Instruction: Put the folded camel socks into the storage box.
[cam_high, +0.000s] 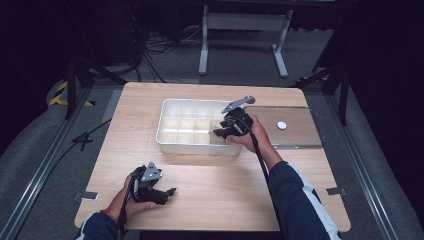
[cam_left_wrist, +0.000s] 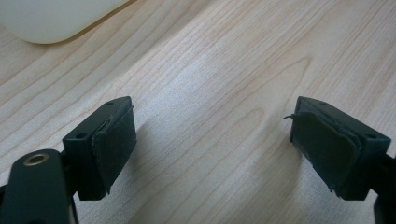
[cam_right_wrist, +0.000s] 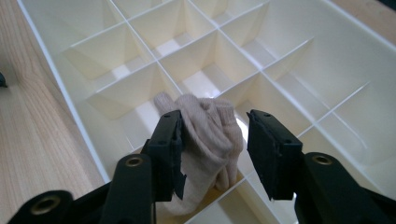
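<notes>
wooden table (cam_high: 210, 175): rolled sock (cam_right_wrist: 210, 140) sits between right gripper (cam_right_wrist: 215, 140)'s part-open jaws, lower centre, inside divided tray (cam_right_wrist: 289, 60).

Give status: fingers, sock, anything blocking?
Left gripper open, idle over bare table. Right gripper open around sock in near-row cell of tray; one pad touching, other clear. Nothing blocking.

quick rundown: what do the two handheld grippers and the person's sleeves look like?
Both the left gripper and right gripper are black, each topped by a grey three-cornered plate, with worn dark pads and a black trailing cable. Sleeves are dark navy with white stripes.
</notes>
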